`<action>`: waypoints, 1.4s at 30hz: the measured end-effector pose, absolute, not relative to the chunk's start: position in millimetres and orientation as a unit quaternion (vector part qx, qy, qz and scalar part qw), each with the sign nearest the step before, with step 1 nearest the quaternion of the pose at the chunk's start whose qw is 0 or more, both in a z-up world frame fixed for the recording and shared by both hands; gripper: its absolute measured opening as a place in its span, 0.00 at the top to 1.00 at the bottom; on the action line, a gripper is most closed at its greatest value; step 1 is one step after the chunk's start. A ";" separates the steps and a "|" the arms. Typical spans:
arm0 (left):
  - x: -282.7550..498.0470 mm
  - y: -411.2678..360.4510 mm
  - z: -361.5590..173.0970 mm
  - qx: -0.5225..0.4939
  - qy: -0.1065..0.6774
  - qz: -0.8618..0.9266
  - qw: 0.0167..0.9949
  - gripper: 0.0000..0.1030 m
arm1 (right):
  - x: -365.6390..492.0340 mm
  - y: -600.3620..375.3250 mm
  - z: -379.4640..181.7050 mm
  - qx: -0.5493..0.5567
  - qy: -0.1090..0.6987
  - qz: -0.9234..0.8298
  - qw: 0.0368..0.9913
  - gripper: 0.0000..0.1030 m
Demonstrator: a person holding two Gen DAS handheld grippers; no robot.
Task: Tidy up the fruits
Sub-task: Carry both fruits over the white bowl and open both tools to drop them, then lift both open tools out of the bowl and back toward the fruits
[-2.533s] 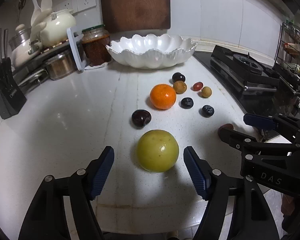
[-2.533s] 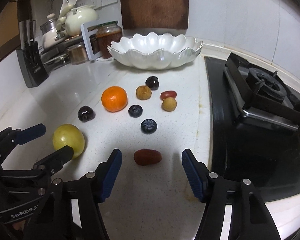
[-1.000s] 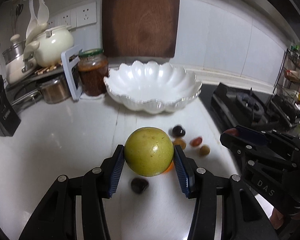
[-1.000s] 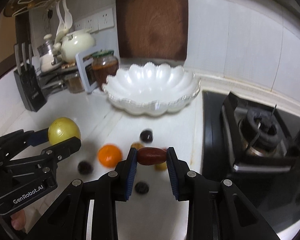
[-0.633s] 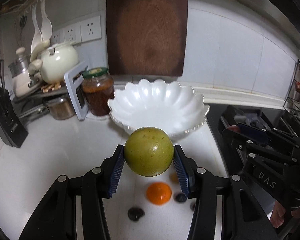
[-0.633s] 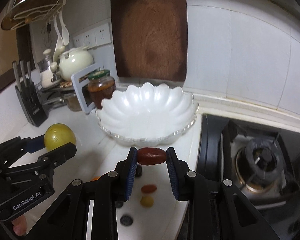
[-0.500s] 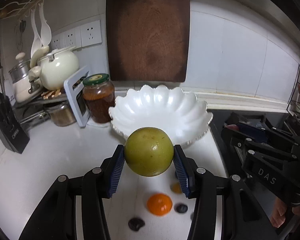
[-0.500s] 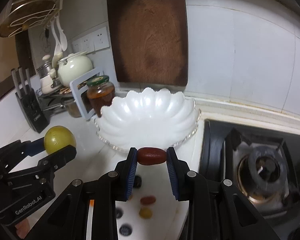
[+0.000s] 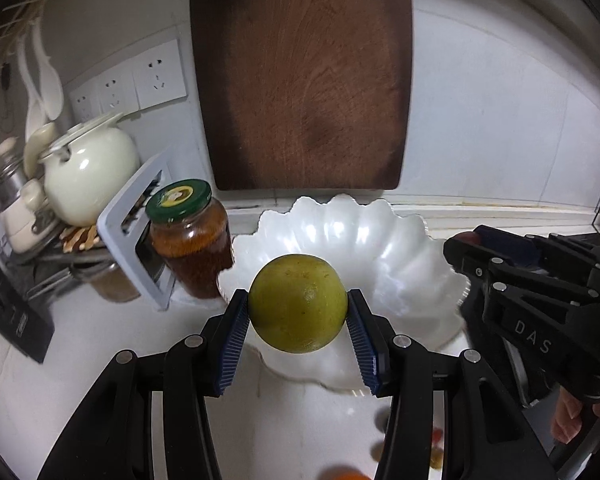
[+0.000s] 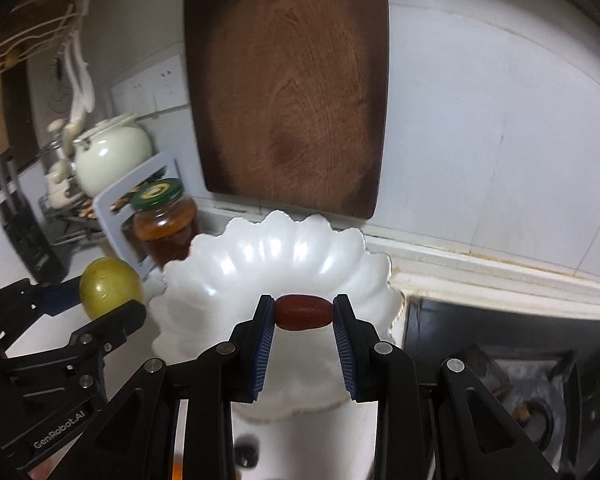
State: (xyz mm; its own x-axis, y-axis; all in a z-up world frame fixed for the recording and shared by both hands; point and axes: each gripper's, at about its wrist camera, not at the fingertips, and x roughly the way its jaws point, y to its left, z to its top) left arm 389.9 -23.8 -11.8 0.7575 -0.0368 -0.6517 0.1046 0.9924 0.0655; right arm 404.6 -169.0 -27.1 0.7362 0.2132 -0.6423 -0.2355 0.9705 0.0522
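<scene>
While above the white bowl (image 9: 400, 256), left tongs (image 9: 298, 306) clamp green fruit (image 9: 298, 302), right tongs (image 10: 303, 312) pinch red date (image 10: 303, 312).

White counter (image 9: 60, 360), glossy. On it: scalloped white bowl (image 9: 380, 248) near the back wall, jar (image 9: 188, 240) with green lid just left of it, grey frame (image 9: 132, 220) leaning beside the jar, black knife block (image 9: 8, 312) far left, wire rack (image 9: 60, 256) with pots behind. Small fruits (image 9: 436, 436) blurred on the counter in front of the bowl; an orange one (image 9: 344, 474) at the bottom edge. Stove (image 10: 500, 360) sits right of the bowl.
</scene>
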 end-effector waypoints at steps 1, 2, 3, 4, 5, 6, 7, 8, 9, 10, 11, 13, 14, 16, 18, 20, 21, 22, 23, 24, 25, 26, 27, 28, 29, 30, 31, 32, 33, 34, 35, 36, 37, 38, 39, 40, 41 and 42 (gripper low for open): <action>398.6 -23.7 -12.8 0.049 0.351 -0.039 0.934 0.53 | 414.6 -166.9 -28.7 -0.017 0.349 0.120 0.929 0.70; 404.7 -23.5 -13.6 0.049 0.355 -0.041 0.933 0.53 | 422.3 -165.2 -30.3 -0.018 0.355 0.117 0.927 0.70; 414.7 -23.5 -15.3 0.050 0.361 -0.041 0.930 0.53 | 427.1 -163.5 -31.8 -0.018 0.359 0.116 0.926 0.70; 421.5 -23.2 -16.8 0.050 0.366 -0.040 0.928 0.53 | 434.0 -161.7 -34.7 -0.020 0.367 0.116 0.923 0.70; 429.8 -22.9 -18.4 0.050 0.372 -0.040 0.926 0.53 | 442.5 -160.3 -38.3 -0.019 0.377 0.117 0.919 0.70; 438.6 -22.0 -20.8 0.047 0.381 -0.042 0.923 0.53 | 448.7 -159.5 -41.8 -0.016 0.385 0.117 0.915 0.70; 444.3 -21.6 -22.8 0.047 0.387 -0.044 0.920 0.53 | 455.9 -158.4 -45.4 -0.015 0.393 0.118 0.912 0.70; 451.4 -21.5 -25.4 0.047 0.395 -0.042 0.917 0.53 | 465.2 -157.8 -50.6 -0.011 0.406 0.116 0.906 0.70; 459.0 -21.7 -28.5 0.047 0.401 -0.041 0.914 0.53 | 469.6 -157.3 -53.6 -0.008 0.412 0.117 0.904 0.70; 463.6 -22.6 -31.3 0.047 0.406 -0.041 0.912 0.53 | 477.9 -157.1 -58.8 -0.003 0.423 0.119 0.898 0.70; 470.8 -23.3 -34.3 0.047 0.414 -0.042 0.908 0.53 | 484.3 -156.8 -63.0 -0.002 0.432 0.117 0.894 0.70; 485.1 -24.5 -41.4 0.043 0.429 -0.046 0.901 0.53 | 494.0 -157.0 -70.0 0.001 0.446 0.115 0.888 0.70; 489.6 -25.0 -43.9 0.044 0.435 -0.048 0.898 0.53 | 498.3 -156.7 -73.2 0.001 0.452 0.114 0.885 0.70; 500.6 -27.1 -50.7 0.046 0.447 -0.047 0.892 0.53 | 508.1 -156.9 -79.7 0.000 0.464 0.111 0.879 0.70; 510.9 -29.0 -57.7 0.050 0.457 -0.045 0.887 0.53 | 514.3 -156.2 -84.9 -0.004 0.472 0.107 0.875 0.70; 518.0 -30.6 -62.8 0.054 0.464 -0.043 0.883 0.53 | 520.4 -156.8 -90.2 -0.006 0.482 0.102 0.870 0.70; 522.1 -31.2 -65.3 0.056 0.467 -0.042 0.881 0.53 | 522.6 -156.9 -92.2 -0.007 0.485 0.102 0.868 0.70; 525.2 -32.0 -68.2 0.057 0.471 -0.042 0.879 0.53 | 524.9 -157.2 -94.9 -0.007 0.490 0.101 0.866 0.70; 528.5 -32.2 -70.9 0.058 0.475 -0.041 0.877 0.53 | 526.7 -157.5 -96.6 -0.007 0.493 0.100 0.864 0.70; 530.6 -32.5 -73.4 0.059 0.478 -0.041 0.875 0.53 | 528.5 -157.7 -97.5 -0.007 0.496 0.100 0.862 0.70; 532.7 -33.3 -76.0 0.061 0.482 -0.041 0.873 0.53 | 530.8 -158.0 -99.4 -0.006 0.499 0.100 0.861 0.70; 534.2 -34.2 -78.2 0.062 0.484 -0.041 0.872 0.53 | 532.1 -157.6 -101.0 -0.008 0.502 0.101 0.859 0.70; 535.1 -35.1 -79.9 0.064 0.486 -0.040 0.871 0.53 | 533.4 -157.1 -101.6 -0.009 0.503 0.101 0.858 0.69; 535.7 -35.4 -81.1 0.065 0.487 -0.040 0.870 0.53 | 533.5 -157.2 -102.4 -0.010 0.504 0.100 0.858 0.69; 536.0 -35.7 -82.3 0.065 0.489 -0.041 0.869 0.52 | 534.2 -157.2 -103.0 -0.010 0.505 0.100 0.857 0.69; 535.8 -36.4 -82.6 0.066 0.487 -0.041 0.870 0.50 | 535.9 -157.1 -103.3 -0.009 0.506 0.101 0.857 0.68; 535.6 -36.7 -81.5 0.068 0.483 -0.040 0.872 0.42 | 535.4 -158.1 -103.3 -0.007 0.507 0.102 0.856 0.65; 534.6 -36.3 -79.2 0.072 0.478 -0.036 0.875 0.36 | 534.9 -159.3 -102.7 -0.007 0.506 0.100 0.857 0.62; 532.4 -36.2 -75.6 0.074 0.471 -0.031 0.879 0.34 | 535.3 -159.7 -102.1 -0.008 0.504 0.098 0.858 0.56; 531.2 -35.5 -73.0 0.076 0.468 -0.029 0.880 0.34 | 537.6 -158.0 -102.8 -0.009 0.503 0.097 0.859 0.55; 529.5 -34.5 -70.1 0.078 0.466 -0.025 0.881 0.34 | 535.4 -158.4 -100.6 -0.012 0.500 0.095 0.861 0.55; 527.2 -33.2 -67.5 0.078 0.466 -0.022 0.881 0.34 | 532.4 -159.2 -98.3 -0.013 0.498 0.095 0.862 0.55; 523.9 -31.3 -64.4 0.077 0.465 -0.019 0.882 0.34 | 529.9 -159.7 -96.0 -0.013 0.496 0.095 0.863 0.55; 519.4 -29.0 -60.5 0.072 0.461 -0.019 0.884 0.33 | 525.1 -160.5 -91.9 -0.013 0.491 0.093 0.866 0.55; 515.4 -27.3 -57.7 0.070 0.459 -0.018 0.886 0.32 | 522.2 -161.5 -89.9 -0.013 0.488 0.093 0.868 0.55; 510.0 -24.8 -53.9 0.067 0.456 -0.014 0.887 0.29 | 517.6 -162.4 -86.7 -0.014 0.484 0.093 0.870 0.55; 503.7 -22.4 -49.6 0.064 0.452 -0.012 0.890 0.28 | 511.5 -163.2 -82.7 -0.014 0.480 0.093 0.872 0.55; 498.8 -21.6 -46.3 0.064 0.449 -0.011 0.891 0.27 | 504.5 -163.9 -78.4 -0.013 0.476 0.093 0.875 0.55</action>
